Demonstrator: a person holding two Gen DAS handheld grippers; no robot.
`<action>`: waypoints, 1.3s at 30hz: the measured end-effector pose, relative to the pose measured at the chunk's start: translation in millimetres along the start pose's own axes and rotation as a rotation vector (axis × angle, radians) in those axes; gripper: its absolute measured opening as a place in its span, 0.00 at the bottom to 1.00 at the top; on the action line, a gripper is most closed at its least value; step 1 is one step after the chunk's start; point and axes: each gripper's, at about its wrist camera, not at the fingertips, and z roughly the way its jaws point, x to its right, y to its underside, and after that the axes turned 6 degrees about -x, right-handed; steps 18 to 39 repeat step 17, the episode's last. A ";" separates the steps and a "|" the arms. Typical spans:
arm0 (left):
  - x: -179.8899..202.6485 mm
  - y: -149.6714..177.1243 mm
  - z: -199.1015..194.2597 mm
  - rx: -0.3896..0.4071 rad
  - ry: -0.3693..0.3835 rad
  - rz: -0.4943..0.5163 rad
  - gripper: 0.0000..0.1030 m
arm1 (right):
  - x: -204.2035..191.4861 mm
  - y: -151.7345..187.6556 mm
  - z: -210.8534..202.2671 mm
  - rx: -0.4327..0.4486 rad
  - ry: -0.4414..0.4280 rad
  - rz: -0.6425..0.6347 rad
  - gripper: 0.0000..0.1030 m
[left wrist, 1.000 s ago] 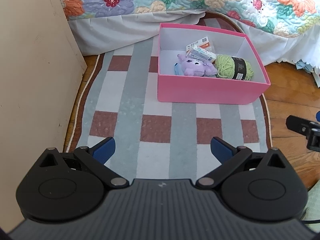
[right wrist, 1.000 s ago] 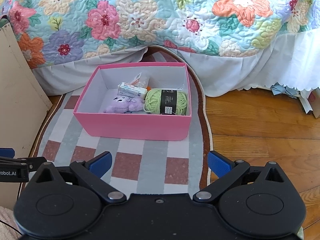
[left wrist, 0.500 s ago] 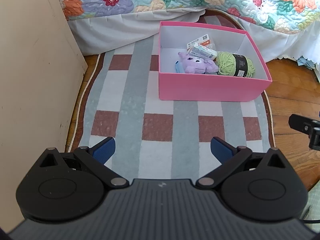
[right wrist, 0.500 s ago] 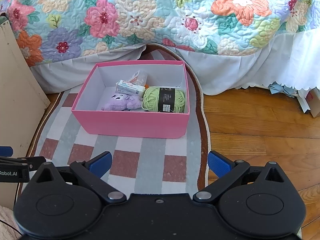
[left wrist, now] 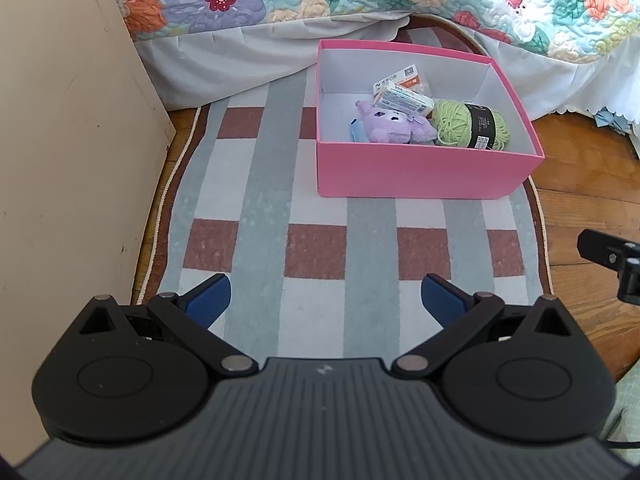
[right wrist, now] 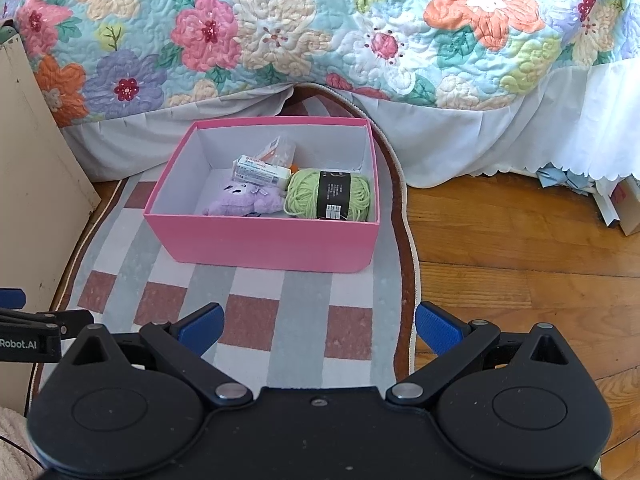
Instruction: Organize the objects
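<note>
A pink box (left wrist: 420,172) (right wrist: 264,240) stands on the checked rug near the bed. Inside lie a purple plush toy (left wrist: 394,126) (right wrist: 244,202), a green yarn ball with a black label (left wrist: 472,124) (right wrist: 328,196), a small white carton (left wrist: 404,98) (right wrist: 262,172) and a clear packet (right wrist: 280,148) behind it. My left gripper (left wrist: 326,300) is open and empty, well short of the box. My right gripper (right wrist: 318,326) is also open and empty, above the rug's near edge.
The checked rug (left wrist: 260,208) lies on a wooden floor (right wrist: 520,256). A floral quilt with a white skirt (right wrist: 320,40) hangs behind the box. A cream cabinet panel (left wrist: 60,140) rises at the left. Papers (right wrist: 600,196) lie at the far right.
Both grippers have drawn back a little from the box, which now sits slightly higher and farther in each view. Their jaws stay open.
</note>
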 end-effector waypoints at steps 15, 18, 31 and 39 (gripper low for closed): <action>-0.4 -0.1 0.2 0.002 0.000 0.015 1.00 | 5.7 0.3 0.4 -0.007 -0.001 0.011 1.00; -0.6 -0.4 -0.1 0.004 -0.001 0.018 1.00 | 6.6 0.2 0.5 -0.007 -0.001 0.012 1.00; -0.6 -0.4 -0.1 0.004 -0.001 0.018 1.00 | 6.6 0.2 0.5 -0.007 -0.001 0.012 1.00; -0.6 -0.4 -0.1 0.004 -0.001 0.018 1.00 | 6.6 0.2 0.5 -0.007 -0.001 0.012 1.00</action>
